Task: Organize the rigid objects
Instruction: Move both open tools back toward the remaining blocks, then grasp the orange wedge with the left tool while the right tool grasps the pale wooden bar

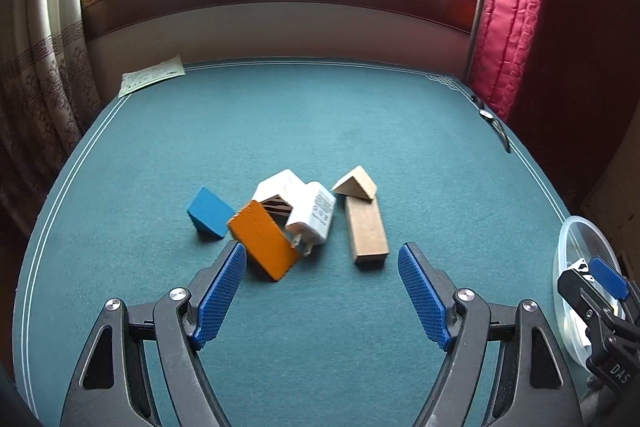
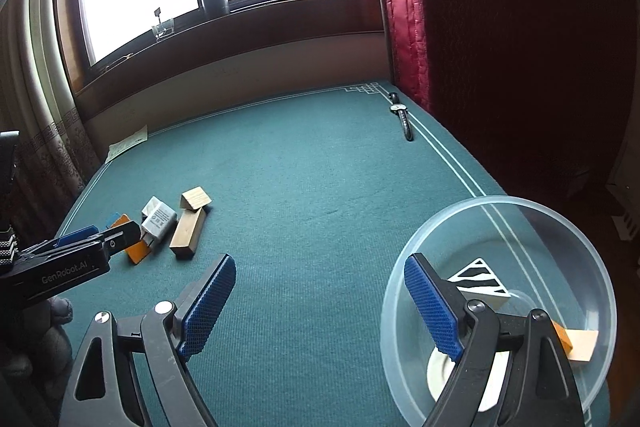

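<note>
Left wrist: blurred orange block (image 1: pixel 264 245).

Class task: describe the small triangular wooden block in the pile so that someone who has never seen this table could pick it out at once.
Start at the green felt table and find the cluster of blocks near its middle. At the cluster's right side lies a long plain wooden block; the triangular wooden block sits at its far end, touching it. Unlike the blue wedge and the orange block, it is unpainted.
</note>
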### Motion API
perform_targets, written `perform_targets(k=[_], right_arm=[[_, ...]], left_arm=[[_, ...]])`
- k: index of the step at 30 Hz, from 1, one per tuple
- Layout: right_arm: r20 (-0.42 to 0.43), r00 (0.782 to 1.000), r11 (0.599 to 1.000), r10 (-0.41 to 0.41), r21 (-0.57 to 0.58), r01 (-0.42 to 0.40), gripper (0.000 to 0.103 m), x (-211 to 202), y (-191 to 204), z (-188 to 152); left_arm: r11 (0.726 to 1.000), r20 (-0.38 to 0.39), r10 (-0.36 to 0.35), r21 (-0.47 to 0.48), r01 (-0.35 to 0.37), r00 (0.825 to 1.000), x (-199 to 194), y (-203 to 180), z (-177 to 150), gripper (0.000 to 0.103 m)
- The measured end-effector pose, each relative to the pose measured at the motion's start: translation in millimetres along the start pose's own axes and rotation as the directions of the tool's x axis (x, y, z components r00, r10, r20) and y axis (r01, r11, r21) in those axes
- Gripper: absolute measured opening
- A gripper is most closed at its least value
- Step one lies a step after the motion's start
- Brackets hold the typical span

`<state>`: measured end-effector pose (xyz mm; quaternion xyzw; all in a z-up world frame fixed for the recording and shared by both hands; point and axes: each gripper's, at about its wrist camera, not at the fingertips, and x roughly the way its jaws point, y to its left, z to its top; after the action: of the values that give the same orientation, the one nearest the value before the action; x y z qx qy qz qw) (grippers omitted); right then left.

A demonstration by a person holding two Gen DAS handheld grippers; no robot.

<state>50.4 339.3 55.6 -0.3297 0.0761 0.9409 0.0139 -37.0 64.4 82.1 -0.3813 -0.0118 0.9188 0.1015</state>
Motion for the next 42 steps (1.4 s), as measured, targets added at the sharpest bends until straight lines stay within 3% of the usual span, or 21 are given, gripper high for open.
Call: perform_targets(k=[13, 23, 32, 42], right_arm=[[-0.118, 0.99, 0.995, 0.079, -0.043, -0.085, 0.089, 36.0, 45.8, -10.2], [-0.159, 0.982, 0.992, 0.105, -0.056, -0.115, 0.089, 49.5, 61.1, -17.9], [-0.184, 0.975, 0.991, 0.123, -0.034, -0.131, 0.089, 59.4, 59.7, -20.6], [-0.201, 0.97, 0.989, 0.138, -0.022, -0.146, 0.089, 66.1, 59.7, -21.6]], left_arm=[[0.991, -0.039, 0.083, -0.101, -0.086, 0.996, 15.1, 63.9, -9.9, 0.079], [0.989, -0.085, 0.072, -0.121, -0.082, 0.994, 42.1, 60.4, 2.3, 0.079], [0.971, -0.119, 0.079, -0.216, -0.104, 0.99, 66.8, 62.6, 15.6, 0.079], [0.978, -0.124, 0.087, -0.178, -0.108, 0.989, 69.3, 59.7, 6.1, 0.079]])
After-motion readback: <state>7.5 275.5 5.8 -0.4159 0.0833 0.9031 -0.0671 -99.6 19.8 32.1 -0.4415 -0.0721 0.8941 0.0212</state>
